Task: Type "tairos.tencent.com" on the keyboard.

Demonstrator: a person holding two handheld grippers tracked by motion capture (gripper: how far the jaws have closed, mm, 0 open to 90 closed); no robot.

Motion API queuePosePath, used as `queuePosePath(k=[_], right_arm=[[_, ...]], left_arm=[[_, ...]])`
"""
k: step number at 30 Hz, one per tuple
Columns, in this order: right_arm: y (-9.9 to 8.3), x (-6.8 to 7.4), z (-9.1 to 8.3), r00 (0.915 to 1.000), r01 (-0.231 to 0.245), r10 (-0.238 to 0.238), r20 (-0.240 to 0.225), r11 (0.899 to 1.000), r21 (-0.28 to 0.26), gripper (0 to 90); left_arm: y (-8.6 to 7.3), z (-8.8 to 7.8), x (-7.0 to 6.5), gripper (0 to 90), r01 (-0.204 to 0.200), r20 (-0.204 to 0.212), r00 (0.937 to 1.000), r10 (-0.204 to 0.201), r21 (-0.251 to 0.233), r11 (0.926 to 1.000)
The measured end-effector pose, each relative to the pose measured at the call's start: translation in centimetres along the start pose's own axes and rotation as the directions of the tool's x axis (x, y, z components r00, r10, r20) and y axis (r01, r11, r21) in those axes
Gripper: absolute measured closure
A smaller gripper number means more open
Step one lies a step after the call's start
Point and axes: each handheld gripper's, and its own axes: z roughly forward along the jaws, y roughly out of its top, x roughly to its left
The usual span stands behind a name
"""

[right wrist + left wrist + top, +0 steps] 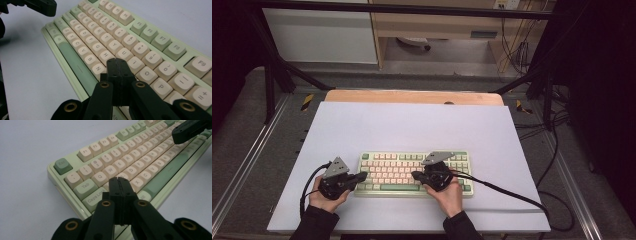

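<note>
- My left gripper (119,180): jaws pressed together, nothing btwn them, tip hanging over the A/S keys at the left end of the keyboard (130,162).
- My right gripper (117,62): same, jaws fully together, nothing held, tip over the J/K/M area near the middle of the board.
- In the high view both point inward at each other, left gripper (360,176) at the board's left edge, right gripper (416,175) above the key rows. Can't tell if either tip actually touches a key.
- Keyboard (414,173) lies flat near my edge of the table, pale green case w/ cream keys and green mods, long side running across in front of me.
- What could go wrong (my guess): a closed tip is about as wide as a keycap, so coming down off-centre could hit two keys at once. Pressing at a slant could slide the board on the smooth sheet. Right cable (512,192) trails across the sheet and could snag or tug my hand off aim.
- Surface: plain white sheet (412,125) over a wooden tabletop (412,96) whose far strip shows.
- Room: black frame bars around the table, grey floor, pale cabinet (319,35) and a wooden desk (437,22) beyond, cables hanging far right.
</note>
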Motion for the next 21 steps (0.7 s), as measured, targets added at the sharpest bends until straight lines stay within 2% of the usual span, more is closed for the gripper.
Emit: queuePosePath(k=[21], right_arm=[[-0.7,0.4,1.1,0.9996,-0.010,0.010,-0.025,1.000,0.011,90.0]], left_arm=[[0.0,0.1,-0.1,89.9,-0.002,-0.001,1.0000,0.002,0.004,1.0000]])
